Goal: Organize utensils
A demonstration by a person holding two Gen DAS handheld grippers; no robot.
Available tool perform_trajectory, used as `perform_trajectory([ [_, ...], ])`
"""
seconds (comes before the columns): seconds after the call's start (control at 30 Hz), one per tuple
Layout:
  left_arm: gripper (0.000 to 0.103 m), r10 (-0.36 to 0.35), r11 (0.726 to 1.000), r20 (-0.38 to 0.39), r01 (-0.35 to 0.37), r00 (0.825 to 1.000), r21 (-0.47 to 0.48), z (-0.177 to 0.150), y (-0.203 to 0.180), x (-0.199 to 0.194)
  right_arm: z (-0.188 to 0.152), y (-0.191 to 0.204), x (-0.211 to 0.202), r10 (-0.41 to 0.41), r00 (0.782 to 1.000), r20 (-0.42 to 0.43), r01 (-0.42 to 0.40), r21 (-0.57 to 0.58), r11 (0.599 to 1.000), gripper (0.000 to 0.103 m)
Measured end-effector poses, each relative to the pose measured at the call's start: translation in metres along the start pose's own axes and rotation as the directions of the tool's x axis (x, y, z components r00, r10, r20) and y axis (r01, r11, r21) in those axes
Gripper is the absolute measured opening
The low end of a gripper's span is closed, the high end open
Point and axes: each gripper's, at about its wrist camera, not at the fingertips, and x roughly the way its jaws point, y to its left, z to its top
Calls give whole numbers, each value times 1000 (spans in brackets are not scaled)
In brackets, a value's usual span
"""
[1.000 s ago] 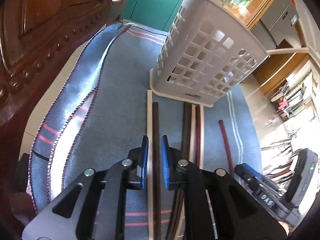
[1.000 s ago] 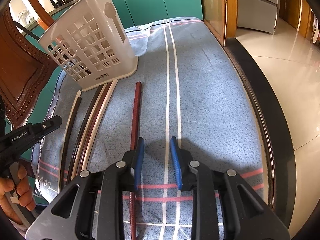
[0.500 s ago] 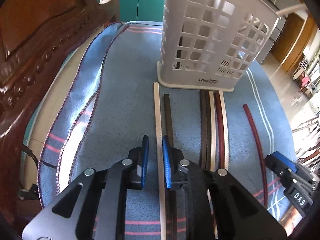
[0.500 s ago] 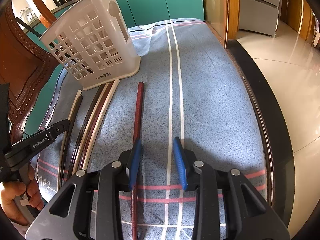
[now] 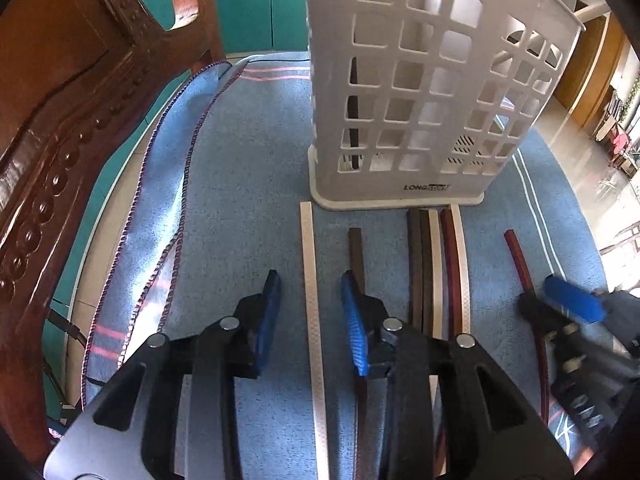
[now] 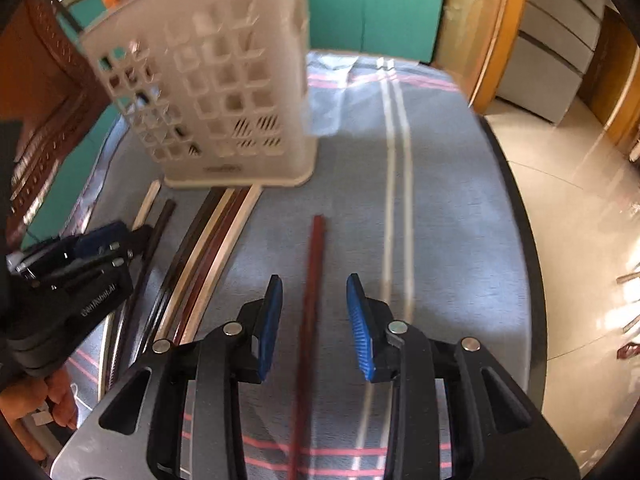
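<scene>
Seen from the left wrist, the left gripper [image 5: 310, 312] is held over a blue striped cloth [image 5: 248, 184], its jaws apart and opening, with a cream chopstick [image 5: 312, 300] lying on the cloth between the blue pads, untouched by either. A dark brown chopstick [image 5: 355, 248] lies just beside it, passing under the right-hand pad. Further right, a tight bundle of chopsticks [image 5: 436, 264] is laid side by side, its far ends against the foot of a white slotted basket [image 5: 420, 92] that stands upright on the cloth; one dark stick is visible inside the basket. A red chopstick [image 5: 520, 260] lies apart at the far right, where the right gripper [image 5: 568, 304] is seen blurred. A carved wooden chair [image 5: 68, 92] is seen at the left. From the right wrist, in a blurred picture, the right gripper [image 6: 314, 316] is shown with jaws apart, the red chopstick [image 6: 314, 264] lying on the cloth [image 6: 440, 200] between the pads without contact. The basket [image 6: 216, 92] is seen ahead and left, and the left gripper [image 6: 100, 240] is held by a hand [image 6: 52, 404] at the left edge.
</scene>
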Motion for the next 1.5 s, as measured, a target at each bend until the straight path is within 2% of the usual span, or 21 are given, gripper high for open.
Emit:
perform_trajectory([
  [0.07,15,4,1000,0,-4,1000,-10,-2,6,-2,-1,3,1,-23,999,27,23,-11,1000,31],
  [0.1,8,-6,1000,-4,6,1000,-25,-1,12,-3,0,4,1,-9,999,31,9,-17,1000,16],
  [0.13,7,-21,999,-6,20,1000,-41,-1,17,-4,0,5,2,10,1000,26,-10,-20,1000,6],
  [0.27,7,-46,996,27,48,999,-78,-2,21,-13,-2,7,-9,71,996,62,-69,-34,997,6],
  [0.37,7,-102,989,121,114,987,-99,-4,28,-44,-7,2,-37,90,987,133,-84,-53,995,6],
  [0.47,7,-128,978,219,159,967,-134,-9,37,-86,-8,-10,-69,126,974,189,-119,-47,992,6],
  [0.57,7,-138,967,335,200,932,-158,-18,47,-135,-7,-25,-102,172,954,244,-169,-33,985,6],
  [0.67,7,-124,963,460,218,879,-158,-23,52,-188,-6,-34,-136,215,926,311,-220,-21,975,7],
  [0.73,7,-117,961,541,232,833,-150,-25,51,-222,-4,-38,-159,234,901,365,-246,-14,969,7],
  [0.83,7,-106,956,662,259,742,-138,-21,51,-262,-1,-43,-189,270,855,442,-294,-15,956,7],
  [0.93,7,-75,955,742,262,666,-139,-14,46,-283,9,-45,-214,276,805,526,-313,-20,950,7],
  [1.03,7,-17,960,819,239,573,-148,-1,34,-290,23,-46,-233,262,766,587,-309,-21,951,7],
  [1.1,7,-14,962,849,237,529,-133,11,26,-286,38,-46,-241,244,748,617,-293,-23,956,7],
  [1.13,7,-13,960,855,246,518,-135,12,25,-289,45,-45,-242,241,741,627,-291,-24,956,7],
  [1.23,7,3,947,862,275,507,-164,32,25,-281,67,-48,-252,235,714,660,-295,-21,955,7],
  [1.3,7,40,946,868,262,495,-193,50,23,-273,77,-50,-261,230,663,712,-299,-30,954,7],
  [1.33,7,53,945,865,254,499,-204,57,23,-266,79,-49,-265,218,648,730,-290,-28,957,7],
  [1.37,7,58,945,861,251,506,-211,65,25,-258,85,-48,-266,194,629,753,-270,-22,963,7],
  [1.4,7,59,943,848,249,527,-220,72,27,-246,90,-46,-264,184,621,762,-261,-21,965,7],
  [1.43,7,63,941,836,247,546,-232,77,28,-235,94,-45,-260,183,617,765,-259,-23,966,7],
  [1.5,7,69,942,817,233,573,-243,78,30,-218,105,-41,-244,190,629,754,-257,-29,966,6],
])
